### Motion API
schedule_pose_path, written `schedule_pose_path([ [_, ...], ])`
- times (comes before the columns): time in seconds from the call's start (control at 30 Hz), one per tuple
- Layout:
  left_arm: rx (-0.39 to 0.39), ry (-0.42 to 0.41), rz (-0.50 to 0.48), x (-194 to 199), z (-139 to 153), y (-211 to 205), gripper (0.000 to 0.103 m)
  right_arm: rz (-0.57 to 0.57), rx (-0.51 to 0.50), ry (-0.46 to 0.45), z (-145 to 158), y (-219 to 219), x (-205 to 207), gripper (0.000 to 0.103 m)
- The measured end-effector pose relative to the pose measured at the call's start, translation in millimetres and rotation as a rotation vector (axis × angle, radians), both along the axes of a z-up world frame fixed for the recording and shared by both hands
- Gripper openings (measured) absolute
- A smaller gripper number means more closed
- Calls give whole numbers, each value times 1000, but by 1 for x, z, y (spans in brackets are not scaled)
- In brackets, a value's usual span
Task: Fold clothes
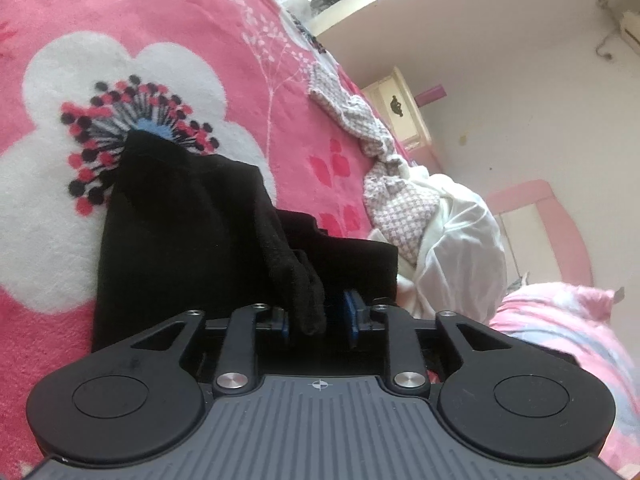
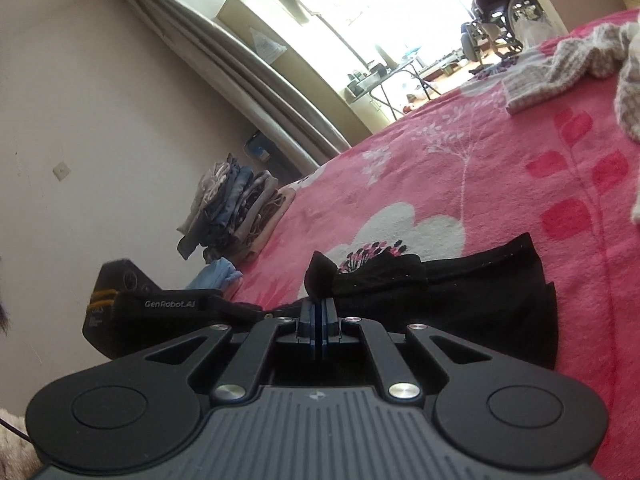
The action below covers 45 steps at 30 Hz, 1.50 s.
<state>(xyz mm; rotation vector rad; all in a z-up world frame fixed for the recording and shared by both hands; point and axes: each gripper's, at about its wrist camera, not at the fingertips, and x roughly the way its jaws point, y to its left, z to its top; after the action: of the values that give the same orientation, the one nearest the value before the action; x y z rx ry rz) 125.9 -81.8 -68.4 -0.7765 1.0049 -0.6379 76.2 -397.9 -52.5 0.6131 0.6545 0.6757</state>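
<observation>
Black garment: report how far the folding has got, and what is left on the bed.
Done: a stack of folded clothes sits at the bed's far edge. In hand: the black garment lies partly folded on the pink floral blanket; the right gripper is shut on a corner, while the left gripper stands open around a fold. Left: the checked garment and white garment, both crumpled.

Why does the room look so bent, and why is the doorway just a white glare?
Left wrist view: the fisheye lens bows the wall and pink blanket; the black garment shows almost no detail. Right wrist view: daylight from the bright opening overexposes it, while the black garment stays dark.
</observation>
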Motion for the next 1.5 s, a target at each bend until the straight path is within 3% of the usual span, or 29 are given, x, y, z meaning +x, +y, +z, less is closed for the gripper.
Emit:
schedule_pose_path([
  [0.27, -142, 68, 85, 3, -8, 21, 42, 4, 16, 19, 0, 5, -4, 3],
  [0.43, -205, 84, 105, 4, -10, 28, 46, 63, -52, -30, 6, 26, -10, 3],
  [0.73, -187, 97, 56, 4, -11, 28, 54, 146, -245, -168, 15, 58, -29, 4],
  [0.87, -116, 116, 14, 4, -11, 22, 54, 165, -355, -247, 16, 72, -42, 7],
  [0.93, -65, 117, 3, 3, -10, 18, 50, 174, -403, -275, 15, 78, -49, 7],
  [1.0, -13, 110, -8, 4, -9, 13, 33, 171, -444, -294, 16, 81, -58, 13],
  [1.1, -5, 125, -5, 8, -4, 9, 18, 97, -429, -289, 25, 64, -82, 32],
  [1.23, -7, 150, 2, 14, 2, 4, 14, -87, -411, -224, 34, 18, -117, 51],
  [1.3, -9, 163, 5, 17, 5, 1, 11, -150, -423, -167, 32, -3, -127, 54],
  [1.37, -10, 175, 9, 20, 8, -1, 10, -159, -452, -135, 28, -12, -134, 54],
  [1.5, -5, 185, 20, 25, 18, -8, 7, -106, -552, -176, 17, 5, -136, 62],
])
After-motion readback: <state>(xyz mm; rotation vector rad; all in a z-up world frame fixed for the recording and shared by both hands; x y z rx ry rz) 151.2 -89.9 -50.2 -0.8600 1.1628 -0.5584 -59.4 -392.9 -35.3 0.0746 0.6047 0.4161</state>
